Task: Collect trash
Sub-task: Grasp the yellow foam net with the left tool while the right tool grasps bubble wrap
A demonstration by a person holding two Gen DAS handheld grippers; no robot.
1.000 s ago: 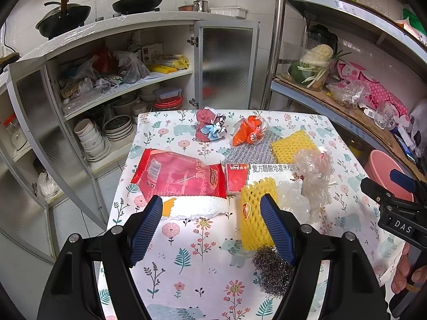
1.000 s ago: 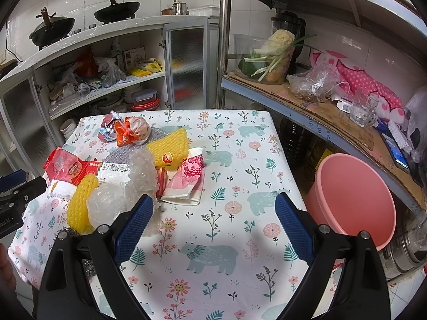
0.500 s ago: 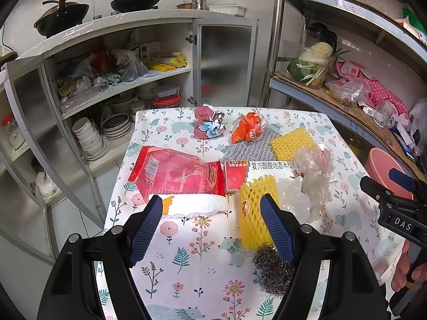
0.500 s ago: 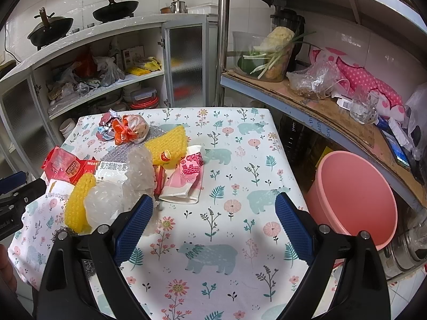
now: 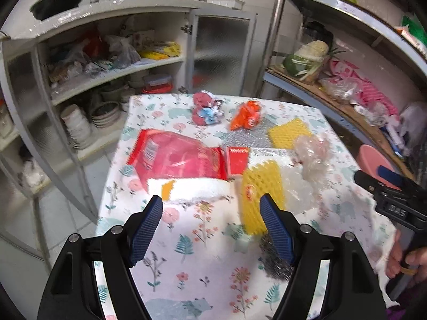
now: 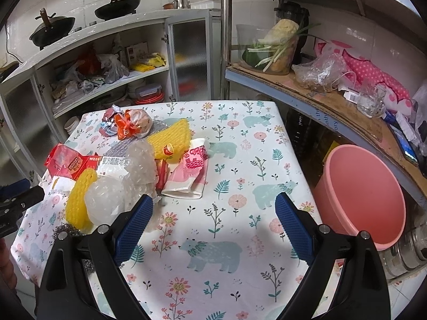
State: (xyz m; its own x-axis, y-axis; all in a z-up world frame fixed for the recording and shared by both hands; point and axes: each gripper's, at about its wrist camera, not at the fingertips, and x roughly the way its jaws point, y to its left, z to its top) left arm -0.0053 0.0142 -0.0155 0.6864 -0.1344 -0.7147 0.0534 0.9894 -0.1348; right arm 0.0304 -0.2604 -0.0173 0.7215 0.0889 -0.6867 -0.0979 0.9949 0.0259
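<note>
Trash lies piled on the floral tablecloth (image 6: 240, 240): a red packet (image 5: 176, 160), white foam (image 5: 197, 189), a yellow foam net (image 5: 260, 186), a steel scourer (image 5: 275, 261), clear bubble wrap (image 6: 138, 170), a second yellow net (image 6: 170, 138), a pink-and-white paper bag (image 6: 190, 176), and crumpled orange (image 6: 128, 126) and red-blue wrappers (image 5: 206, 109). My left gripper (image 5: 210, 213) hangs open above the table's near edge, just short of the white foam and yellow net. My right gripper (image 6: 213, 213) is open over bare cloth, right of the pile. A pink bucket (image 6: 363, 194) stands right of the table.
An open cupboard (image 5: 106, 61) with bowls and bags stands behind the table on the left. A metal rack (image 6: 320, 90) with vegetables, bags and glasses runs along the right. Two woks (image 6: 117, 4) sit on the counter. A hand (image 5: 400, 253) holds the right gripper's handle.
The left gripper has moved forward toward the trash pile, its view blurred by motion. The right gripper has hardly shifted. Both remain open.
</note>
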